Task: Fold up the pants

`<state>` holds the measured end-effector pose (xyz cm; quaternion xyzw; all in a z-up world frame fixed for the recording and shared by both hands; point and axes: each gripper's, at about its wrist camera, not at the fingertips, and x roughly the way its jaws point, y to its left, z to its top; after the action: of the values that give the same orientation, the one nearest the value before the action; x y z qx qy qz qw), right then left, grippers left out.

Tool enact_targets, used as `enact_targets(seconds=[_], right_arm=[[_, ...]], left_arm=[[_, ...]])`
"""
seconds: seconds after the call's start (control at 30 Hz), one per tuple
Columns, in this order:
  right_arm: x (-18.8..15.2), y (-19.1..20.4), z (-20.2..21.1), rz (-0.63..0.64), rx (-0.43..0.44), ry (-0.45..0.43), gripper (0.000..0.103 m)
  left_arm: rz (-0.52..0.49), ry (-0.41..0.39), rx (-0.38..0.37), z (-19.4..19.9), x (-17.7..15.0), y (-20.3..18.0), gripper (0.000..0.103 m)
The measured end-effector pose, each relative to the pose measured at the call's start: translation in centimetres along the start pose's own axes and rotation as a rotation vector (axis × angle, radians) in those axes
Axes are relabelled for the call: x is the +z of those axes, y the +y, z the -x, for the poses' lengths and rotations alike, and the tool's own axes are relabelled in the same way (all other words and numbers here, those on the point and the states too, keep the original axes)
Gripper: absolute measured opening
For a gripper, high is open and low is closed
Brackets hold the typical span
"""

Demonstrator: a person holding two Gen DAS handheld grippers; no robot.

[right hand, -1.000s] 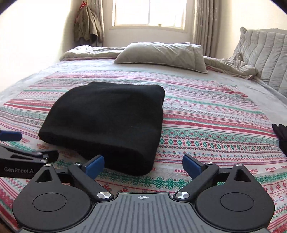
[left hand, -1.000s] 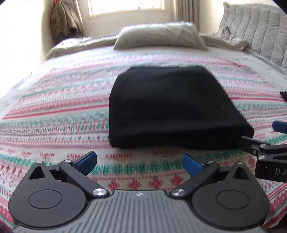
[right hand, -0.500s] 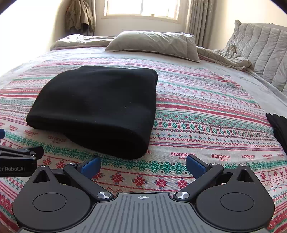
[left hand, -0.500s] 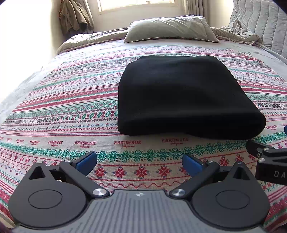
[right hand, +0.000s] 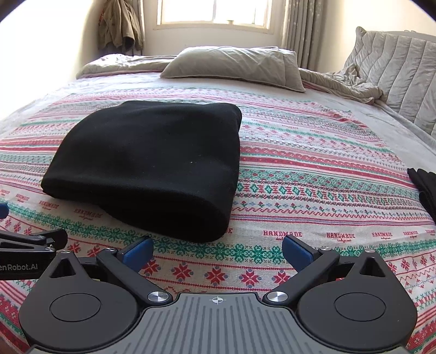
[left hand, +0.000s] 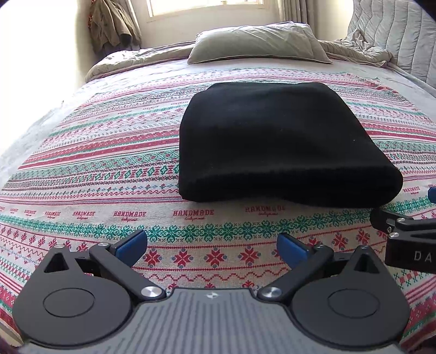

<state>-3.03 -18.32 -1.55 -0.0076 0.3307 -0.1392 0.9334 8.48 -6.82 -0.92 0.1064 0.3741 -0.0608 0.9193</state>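
Observation:
The black pants lie folded into a thick rectangle on the patterned bedspread; the right wrist view shows the same black pants left of centre. My left gripper hovers open over the bedspread, a short way in front of the bundle's near edge, nothing between its blue pads. My right gripper is also open and empty, just short of the bundle's near right corner. Each gripper shows at the other view's edge: right gripper, left gripper.
A grey pillow and rumpled grey bedding lie at the head of the bed. A quilted headboard cushion stands at the right. Another dark garment lies at the right edge. A jacket hangs beside the window.
Both grippers have drawn back and risen from the folded pants, which now sit farther ahead in both views. The pants have not moved. Both grippers stay open.

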Motion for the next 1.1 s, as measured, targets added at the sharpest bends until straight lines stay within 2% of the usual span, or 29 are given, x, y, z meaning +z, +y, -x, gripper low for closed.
enact_targets(seconds=[1.1], right_arm=[[0.05,0.40,-0.23,-0.004,0.021,0.010,0.102]], left_arm=[[0.000,0.006,-0.004,0.06,-0.19,0.10,0.103]])
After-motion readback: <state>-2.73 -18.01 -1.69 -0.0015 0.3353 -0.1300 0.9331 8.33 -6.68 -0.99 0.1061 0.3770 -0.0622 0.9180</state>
